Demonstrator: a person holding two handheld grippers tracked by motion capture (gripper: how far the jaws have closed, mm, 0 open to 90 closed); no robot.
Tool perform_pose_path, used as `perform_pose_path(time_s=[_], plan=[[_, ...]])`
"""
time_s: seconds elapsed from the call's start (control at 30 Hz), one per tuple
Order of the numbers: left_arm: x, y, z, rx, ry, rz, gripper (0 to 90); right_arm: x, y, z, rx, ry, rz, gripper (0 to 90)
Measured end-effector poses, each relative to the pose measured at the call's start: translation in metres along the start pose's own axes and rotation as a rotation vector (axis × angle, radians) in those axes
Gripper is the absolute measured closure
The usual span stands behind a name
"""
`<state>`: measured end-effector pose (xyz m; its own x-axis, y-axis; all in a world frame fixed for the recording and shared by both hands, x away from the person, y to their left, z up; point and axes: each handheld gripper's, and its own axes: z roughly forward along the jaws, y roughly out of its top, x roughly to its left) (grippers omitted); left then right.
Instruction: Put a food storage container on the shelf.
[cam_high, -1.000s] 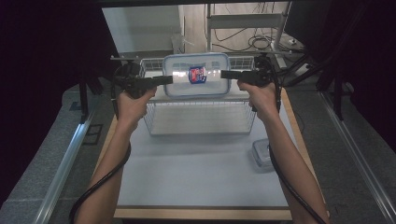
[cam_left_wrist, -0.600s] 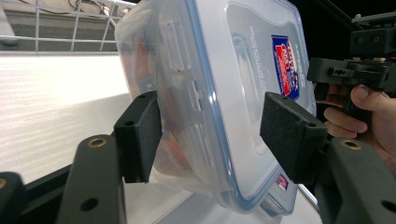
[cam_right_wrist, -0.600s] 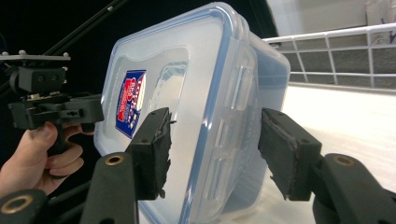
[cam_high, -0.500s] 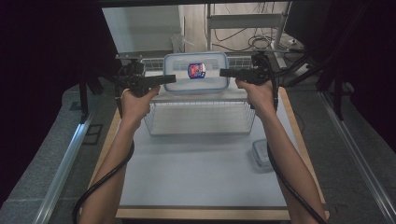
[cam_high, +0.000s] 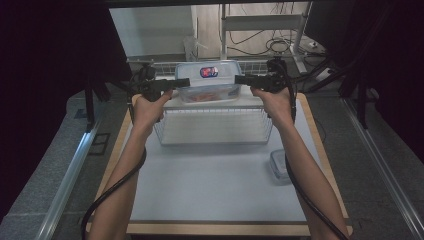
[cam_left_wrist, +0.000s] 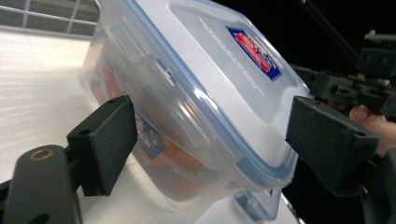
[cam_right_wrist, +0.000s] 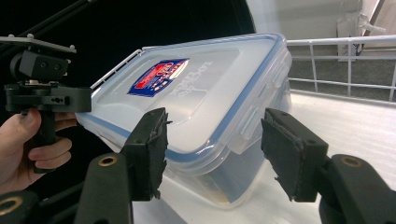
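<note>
A clear rectangular plastic food container with a blue-rimmed snap lid and a red-and-blue label (cam_high: 208, 80) sits at the far end of the white wire basket (cam_high: 215, 131), which stands on the pale grey surface (cam_high: 210, 185). Orange-red contents show through the container's clear wall.

The left gripper (cam_high: 186, 81) comes at the container from its left end. In the left gripper view, its two black foam-padded jaws stand on either side of the container's corner (cam_left_wrist: 196, 107) with a gap to the plastic on both sides — the jaws have just been opening, with the container between them but not pressed. So the left gripper is open around it, not gripping.

The right gripper (cam_high: 237, 79) comes at the container's right end. In the right gripper view, its jaws straddle the container's lid latch (cam_right_wrist: 205, 116), with a visible gap beside each pad; these jaws too have just been opening, and they are spread, not clamped on anything.

A small clear lidded plastic tub (cam_high: 279, 166) lies on the surface just beside the person's right forearm — well apart from the basket's container.
</note>
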<state>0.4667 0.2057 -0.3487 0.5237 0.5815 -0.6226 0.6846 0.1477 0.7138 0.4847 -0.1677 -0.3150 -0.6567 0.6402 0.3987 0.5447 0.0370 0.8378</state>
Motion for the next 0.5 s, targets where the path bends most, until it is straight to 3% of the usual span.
perform_pose_path(time_s=[0.13, 0.27, 0.4, 0.43, 0.47, 0.5], plan=[[-0.003, -0.003, -0.007, -0.031, 0.044, 0.045, 14.3, 0.000, -0.003, -0.002, -0.007, 0.011, -0.002, 39.8], [-0.002, -0.007, -0.014, -0.055, 0.028, 0.062, 14.3, -0.002, -0.005, -0.006, -0.014, 0.010, -0.017, 39.1], [-0.013, -0.015, -0.018, -0.047, 0.058, 0.177, 17.0, -0.003, -0.012, -0.009, -0.022, 0.015, -0.035, 39.0], [-0.020, -0.019, -0.020, -0.045, 0.083, 0.228, 20.6, -0.003, -0.016, -0.011, -0.021, 0.015, -0.047, 39.5], [-0.020, -0.019, -0.020, -0.045, 0.083, 0.228, 22.1, -0.003, -0.016, -0.011, -0.021, 0.015, -0.047, 39.5], [-0.023, -0.022, -0.021, -0.046, 0.101, 0.253, 24.7, -0.003, -0.019, -0.012, -0.021, 0.014, -0.060, 40.1]])
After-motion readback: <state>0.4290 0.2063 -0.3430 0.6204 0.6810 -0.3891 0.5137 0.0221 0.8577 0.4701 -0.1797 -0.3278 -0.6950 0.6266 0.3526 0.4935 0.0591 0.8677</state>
